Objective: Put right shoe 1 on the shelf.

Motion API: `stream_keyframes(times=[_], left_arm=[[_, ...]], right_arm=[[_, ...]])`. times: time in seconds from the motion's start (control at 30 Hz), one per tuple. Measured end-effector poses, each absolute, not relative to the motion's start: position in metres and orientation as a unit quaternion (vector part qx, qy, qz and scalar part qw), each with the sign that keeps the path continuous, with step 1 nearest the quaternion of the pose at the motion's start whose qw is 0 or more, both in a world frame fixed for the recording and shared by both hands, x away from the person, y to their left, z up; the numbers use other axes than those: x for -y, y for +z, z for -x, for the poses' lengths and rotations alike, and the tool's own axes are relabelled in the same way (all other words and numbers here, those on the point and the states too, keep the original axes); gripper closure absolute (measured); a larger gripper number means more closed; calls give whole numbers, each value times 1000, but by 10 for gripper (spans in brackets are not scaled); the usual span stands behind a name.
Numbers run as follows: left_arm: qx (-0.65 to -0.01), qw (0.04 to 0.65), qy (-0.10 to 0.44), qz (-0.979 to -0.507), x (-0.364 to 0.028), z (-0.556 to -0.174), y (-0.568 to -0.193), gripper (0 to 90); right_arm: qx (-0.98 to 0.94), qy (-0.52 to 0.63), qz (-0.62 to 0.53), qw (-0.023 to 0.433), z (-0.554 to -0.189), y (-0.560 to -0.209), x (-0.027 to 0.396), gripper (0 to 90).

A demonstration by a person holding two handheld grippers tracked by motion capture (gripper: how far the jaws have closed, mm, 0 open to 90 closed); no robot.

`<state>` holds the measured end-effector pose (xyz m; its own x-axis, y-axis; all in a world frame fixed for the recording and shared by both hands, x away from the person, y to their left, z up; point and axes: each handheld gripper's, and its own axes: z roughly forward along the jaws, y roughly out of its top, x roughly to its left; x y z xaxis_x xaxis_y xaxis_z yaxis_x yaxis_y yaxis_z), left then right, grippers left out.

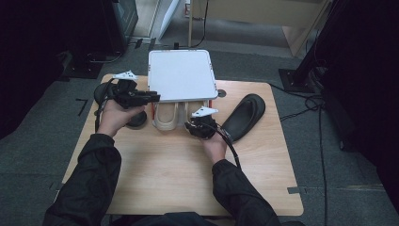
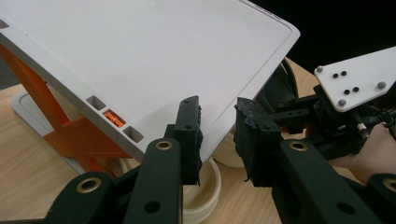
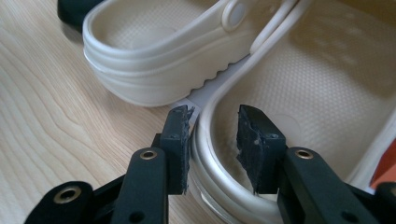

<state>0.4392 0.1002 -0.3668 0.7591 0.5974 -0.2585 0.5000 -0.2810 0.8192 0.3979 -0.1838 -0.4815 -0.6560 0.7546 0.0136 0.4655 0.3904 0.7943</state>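
R gripper point(image 3: 214, 135) jaws straddle cream clog point(image 3: 299, 140) heel rim, not clamped yet; L gripper point(image 2: 217, 135) half-open under white lid point(image 2: 154, 56); next: squeeze, pull clog out.

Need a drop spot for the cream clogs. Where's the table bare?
Bare: the near half of the table, between the forearms and front edge, plus the right edge past the black shoe. Crowded: the far strip around the white rack and cream clogs.
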Motion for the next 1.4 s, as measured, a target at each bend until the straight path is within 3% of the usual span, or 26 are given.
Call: stream_keyframes(times=[0.3, 0.43, 0.53, 1.1, 1.4], left_arm=[[-349, 492, 43, -796, -101, -440, -366, 695], [-349, 491, 47, -797, -100, -439, -366, 692], [-349, 488, 49, -798, -99, -439, -365, 691], [-349, 493, 44, -796, -101, -440, -366, 694], [-357, 495, 30, -792, -101, -440, -365, 630]], right_arm=[[-812, 427, -363, 166, -379, -467, 196, 645], [-817, 426, -353, 161, -366, -459, 205, 758], [-829, 408, -350, 154, -361, -463, 212, 790], [-819, 396, -380, 165, -381, -480, 222, 747], [-814, 414, -385, 131, -375, -474, 227, 690]])
